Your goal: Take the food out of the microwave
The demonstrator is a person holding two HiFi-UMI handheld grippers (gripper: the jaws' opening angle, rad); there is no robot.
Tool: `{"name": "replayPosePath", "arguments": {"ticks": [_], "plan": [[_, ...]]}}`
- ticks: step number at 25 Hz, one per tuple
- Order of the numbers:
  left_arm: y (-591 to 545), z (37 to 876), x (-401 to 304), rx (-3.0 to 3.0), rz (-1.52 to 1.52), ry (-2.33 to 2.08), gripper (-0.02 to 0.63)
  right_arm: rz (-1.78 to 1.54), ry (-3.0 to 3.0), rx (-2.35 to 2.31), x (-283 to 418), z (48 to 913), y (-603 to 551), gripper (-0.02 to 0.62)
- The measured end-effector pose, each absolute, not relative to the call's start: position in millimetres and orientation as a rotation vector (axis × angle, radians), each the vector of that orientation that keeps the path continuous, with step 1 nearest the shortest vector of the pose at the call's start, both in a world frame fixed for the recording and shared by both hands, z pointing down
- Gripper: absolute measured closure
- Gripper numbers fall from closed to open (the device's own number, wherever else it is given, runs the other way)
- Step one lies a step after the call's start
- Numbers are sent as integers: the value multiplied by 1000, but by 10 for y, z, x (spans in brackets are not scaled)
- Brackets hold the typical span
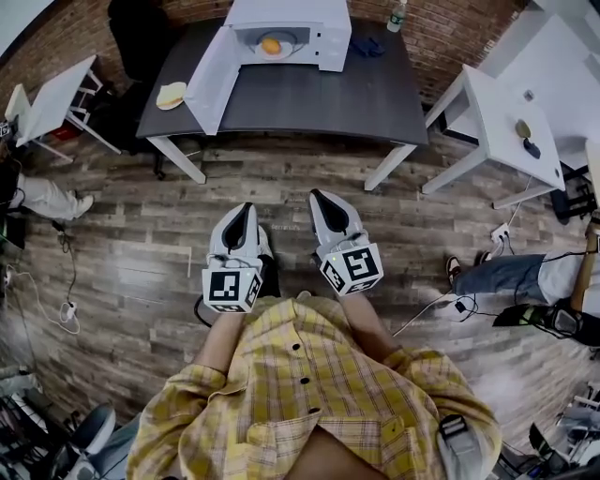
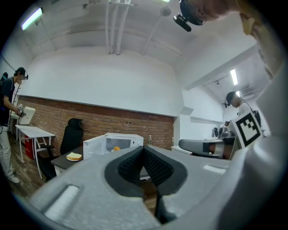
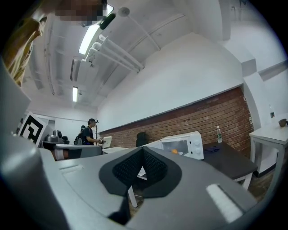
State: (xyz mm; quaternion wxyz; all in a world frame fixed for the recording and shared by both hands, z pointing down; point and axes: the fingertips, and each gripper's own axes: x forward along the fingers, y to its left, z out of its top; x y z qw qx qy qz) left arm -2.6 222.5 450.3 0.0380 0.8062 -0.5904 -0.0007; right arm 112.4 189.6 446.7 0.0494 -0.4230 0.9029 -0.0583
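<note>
A white microwave (image 1: 291, 28) stands at the far edge of the dark table (image 1: 309, 98), its door (image 1: 214, 80) swung open to the left. An orange piece of food (image 1: 272, 44) lies on a plate inside. The microwave (image 2: 118, 144) and the food (image 2: 116, 148) are small and far off in the left gripper view. The microwave (image 3: 182, 144) and the food (image 3: 174, 152) are just as distant in the right gripper view. My left gripper (image 1: 247, 208) and right gripper (image 1: 317, 195) hang side by side over the wooden floor, well short of the table. Both are shut and hold nothing; left gripper (image 2: 143, 148), right gripper (image 3: 142, 149).
A piece of bread on a plate (image 1: 171, 95) lies at the table's left end, a blue item (image 1: 367, 45) and a bottle (image 1: 397, 16) at its back right. A black chair (image 1: 141, 37) stands back left. White tables (image 1: 56, 98) (image 1: 511, 122) flank the table. Seated people's legs (image 1: 502, 274) and cables lie at the sides.
</note>
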Motion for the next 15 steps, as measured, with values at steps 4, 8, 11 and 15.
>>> {"name": "replayPosePath", "arguments": {"ticks": [4,8,11,15], "plan": [[1843,4543,-69,2493,-16,-1764,607,-180,2767,-1276,1034,4481,1605,592],[1370,4537,-201,2507,-25,-1744,607,-189,2768,-1301,905,4539,1160,592],[1018,4521,-297,2520,-22,-1728,607,-183,2766,-1321,789,4503,806,592],[565,4492,-457,2519,-24,-1700,607,-179,2763,-1350,612,4428,364,592]]}}
